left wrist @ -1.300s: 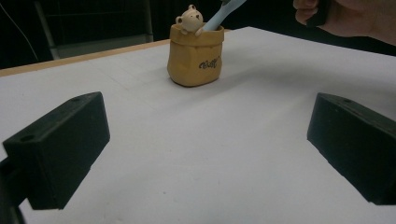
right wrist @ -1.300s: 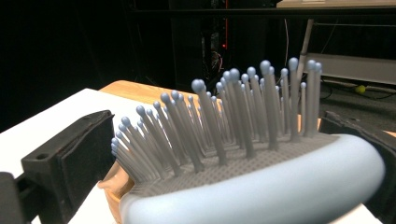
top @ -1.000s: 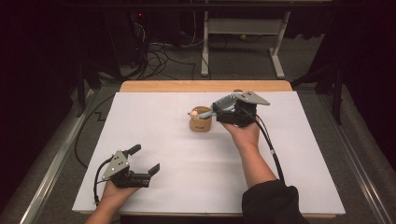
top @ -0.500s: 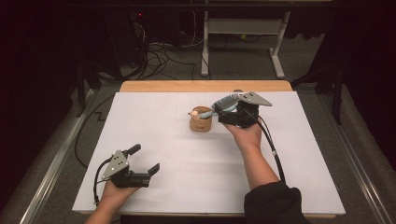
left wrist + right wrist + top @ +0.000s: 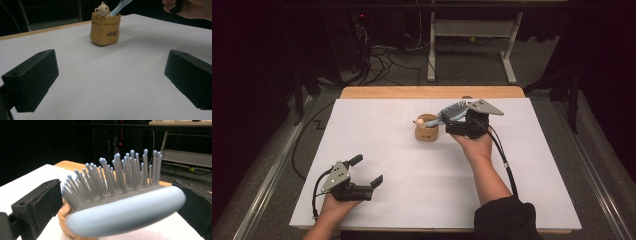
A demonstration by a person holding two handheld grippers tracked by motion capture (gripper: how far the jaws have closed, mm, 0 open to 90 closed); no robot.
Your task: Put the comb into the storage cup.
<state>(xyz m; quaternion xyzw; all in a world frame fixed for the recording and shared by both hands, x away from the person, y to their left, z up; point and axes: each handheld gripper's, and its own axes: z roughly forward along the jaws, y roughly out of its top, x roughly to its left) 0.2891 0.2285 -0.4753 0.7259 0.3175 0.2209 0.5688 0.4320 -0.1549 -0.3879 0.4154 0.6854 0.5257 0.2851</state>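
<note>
Right now our right gripper (image 5: pixel 458 121) has the pale blue hairbrush (image 5: pixel 447 114) by its head, just beside the small tan holder (image 5: pixel 427 131) with the bear figure on its rim. In the right gripper view the brush head (image 5: pixel 125 207) lies across between the two black jaws; the right jaw seems to meet its rounded end, while at the left jaw the bristles hide any contact, so we judge it lightly held and cannot say how firm the grip is. Bristles point up and away from the tabletop (image 5: pixel 412 200).

What the coming move turns on is the brush's long axis. It slopes from the head at our gripper down and to the left into the mouth of the holder, which stands towards the far middle of the white sheet. In the left gripper view the handle (image 5: pixel 117 8) enters the holder (image 5: pixel 105 28) beside the bear, so the handle end is already inside; how deep it sits is hidden. We judge that lowering along that slanted line, not pushing sideways, would seat it without tipping the holder.

Our left gripper (image 5: pixel 367 172) rests at the near left of the tabletop with its jaws wide apart and nothing between them, well apart from the holder. The right hand is clearly the nearer one
</note>
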